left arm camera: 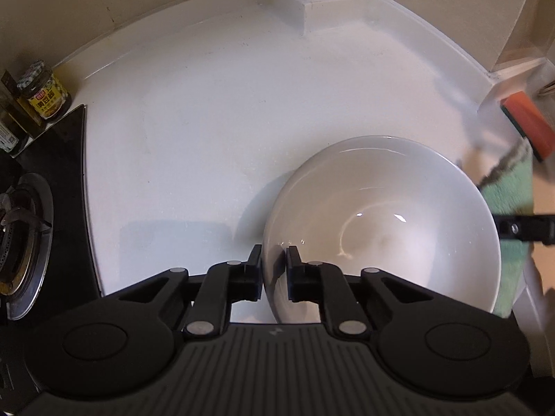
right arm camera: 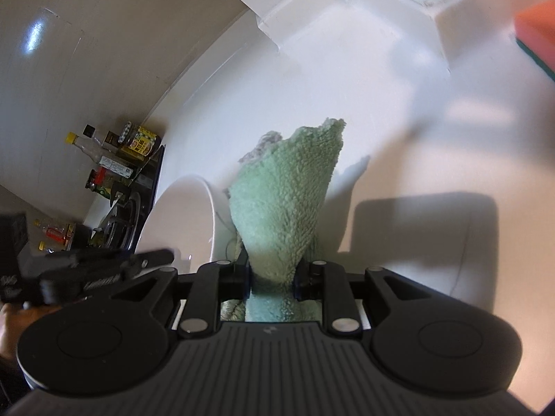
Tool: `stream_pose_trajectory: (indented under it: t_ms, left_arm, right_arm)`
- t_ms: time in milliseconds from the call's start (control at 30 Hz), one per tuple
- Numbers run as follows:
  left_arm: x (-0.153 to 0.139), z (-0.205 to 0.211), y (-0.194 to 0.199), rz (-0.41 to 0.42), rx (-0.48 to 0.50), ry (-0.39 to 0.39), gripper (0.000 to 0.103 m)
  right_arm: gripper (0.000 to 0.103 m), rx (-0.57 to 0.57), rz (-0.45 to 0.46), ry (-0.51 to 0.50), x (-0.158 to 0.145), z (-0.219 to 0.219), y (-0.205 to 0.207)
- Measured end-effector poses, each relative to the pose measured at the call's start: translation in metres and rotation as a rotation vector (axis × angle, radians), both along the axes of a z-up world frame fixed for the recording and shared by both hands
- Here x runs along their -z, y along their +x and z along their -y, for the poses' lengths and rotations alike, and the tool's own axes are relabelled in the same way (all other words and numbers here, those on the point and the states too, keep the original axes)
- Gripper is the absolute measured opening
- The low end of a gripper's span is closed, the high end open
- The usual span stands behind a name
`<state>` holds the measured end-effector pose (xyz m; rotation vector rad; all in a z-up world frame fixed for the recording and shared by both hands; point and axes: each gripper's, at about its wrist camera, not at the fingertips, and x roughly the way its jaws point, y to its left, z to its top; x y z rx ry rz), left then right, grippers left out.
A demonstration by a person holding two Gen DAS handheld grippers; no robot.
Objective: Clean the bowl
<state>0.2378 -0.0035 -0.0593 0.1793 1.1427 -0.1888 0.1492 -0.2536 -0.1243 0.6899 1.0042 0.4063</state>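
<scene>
Tabletop (left arm camera: 215,111), white and broad, is carrying the white bowl (left arm camera: 399,208) at its near right, with a black stove (left arm camera: 38,187) and sauce jars (left arm camera: 45,92) far off to the left and an orange sponge (left arm camera: 527,121) lying to the bowl's far right. Bowl is sitting upright, its open mouth facing up, its near-left rim passing between the jaws of the left gripper (left arm camera: 274,270), which are closing on that wall from both sides, one finger outside, one inside. Left hand is pointing steeply down, steadying the bowl. Green cloth (right arm camera: 288,201) is being pinched by the jaws of the right gripper (right arm camera: 272,279), its free end sticking forward. This cloth is hanging just right of the bowl (right arm camera: 187,215), beside its rim and not inside it; the wiping move is probably leftward and down into the hollow. Right hand is tilting moderately downward.
</scene>
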Motion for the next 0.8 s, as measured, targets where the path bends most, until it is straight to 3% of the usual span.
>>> stream_pose_trajectory:
  t_ms: [133,300,433,667,800]
  left_arm:
    - [0.002,0.003,-0.007,0.003,-0.008,0.017,0.012]
    - [-0.001,0.001,-0.022,-0.016,-0.012,0.015,0.013]
    - [-0.002,-0.001,-0.031,-0.049,-0.010,0.015,0.019]
    - [-0.012,-0.015,-0.006,-0.036,-0.007,-0.003,0.020]
    - [-0.009,-0.012,0.008,-0.039,0.035,0.004,0.011]
  right_arm:
    - [0.019,-0.014,-0.002,-0.013,-0.002,-0.004,-0.009]
    - [0.019,-0.002,0.013,-0.045,-0.005,-0.003,0.013]
    - [0.019,-0.011,0.033,-0.055,-0.007,-0.005,0.029]
    - [0.019,-0.017,0.047,-0.074,-0.009,-0.011,0.026]
    - [0.019,-0.010,0.027,-0.069,-0.009,-0.011,0.006]
